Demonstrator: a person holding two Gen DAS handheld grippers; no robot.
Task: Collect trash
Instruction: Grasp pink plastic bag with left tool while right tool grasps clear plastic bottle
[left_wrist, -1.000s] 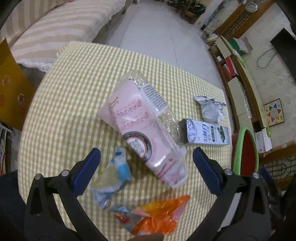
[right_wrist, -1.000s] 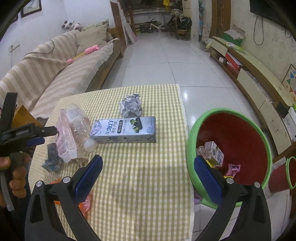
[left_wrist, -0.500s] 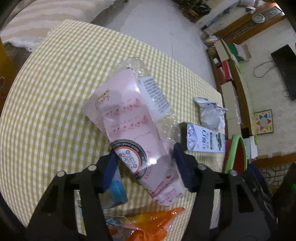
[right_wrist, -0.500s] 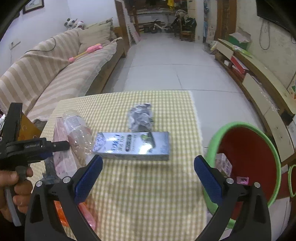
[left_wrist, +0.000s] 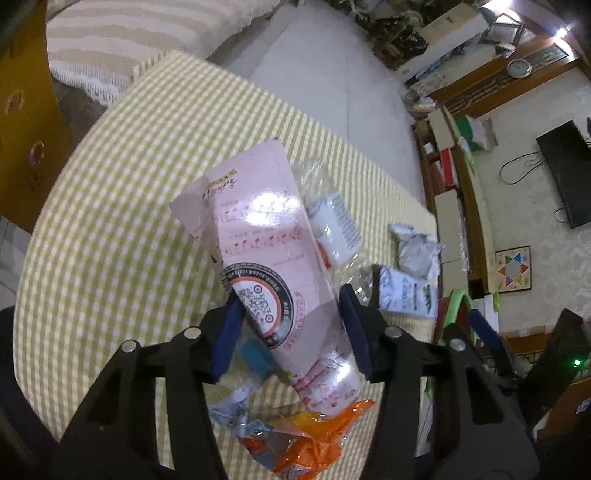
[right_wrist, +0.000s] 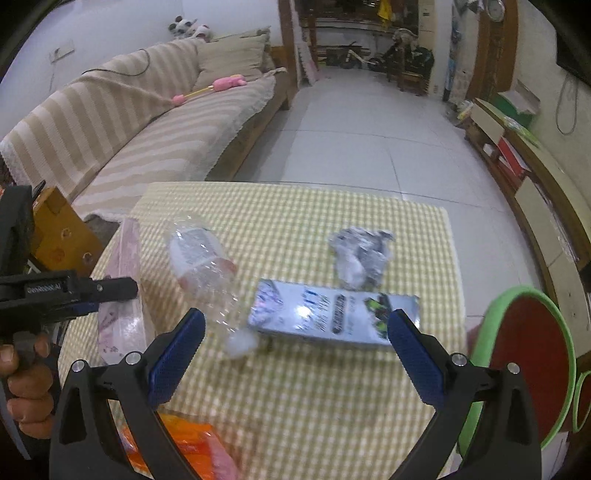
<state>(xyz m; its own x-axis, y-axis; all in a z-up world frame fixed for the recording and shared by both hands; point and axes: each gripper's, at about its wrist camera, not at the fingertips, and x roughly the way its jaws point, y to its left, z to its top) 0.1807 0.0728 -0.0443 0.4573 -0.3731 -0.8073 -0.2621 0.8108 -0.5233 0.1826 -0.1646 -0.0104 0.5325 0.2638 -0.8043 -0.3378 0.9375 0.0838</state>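
In the left wrist view, the left gripper (left_wrist: 291, 328) fills the bottom of the frame, its 2 blue pads (left_wrist: 227, 338) pressed against the sides of the pink carton (left_wrist: 266, 258), which rises from lower centre toward the middle of the frame. The grip sits on the lower part, around the round printed seal. The carton looks like thin, empty card: light, likely to dent under a hard squeeze, with a glossy face that could slip, so a hold across its narrow width near the middle seems sound. Just right of it lies the clear plastic bottle (left_wrist: 332, 229), crinkled and probably weightless; whether it touches the carton cannot be told. Below, at bottom centre, sit a blue-and-clear wrapper (left_wrist: 243, 376) and an orange wrapper (left_wrist: 314, 439), both limp films best pinched at a bunched fold.

In the right wrist view, the carton stands at the left edge in the left tool's hold, lifted on its edge above the checked tablecloth (right_wrist: 295, 221). The bottle lies left of centre. At centre right lies the silver-blue box (right_wrist: 332, 314), long and stiff-looking, easiest taken across its short sides. The right gripper (right_wrist: 295, 350) hovers low in the frame, spread wide and holding nothing, with the box between its pads. Behind the box lies crumpled paper (right_wrist: 358, 254), soft and compressible. The green-rimmed red bin (right_wrist: 532, 354) sits at the right edge, beside the table.
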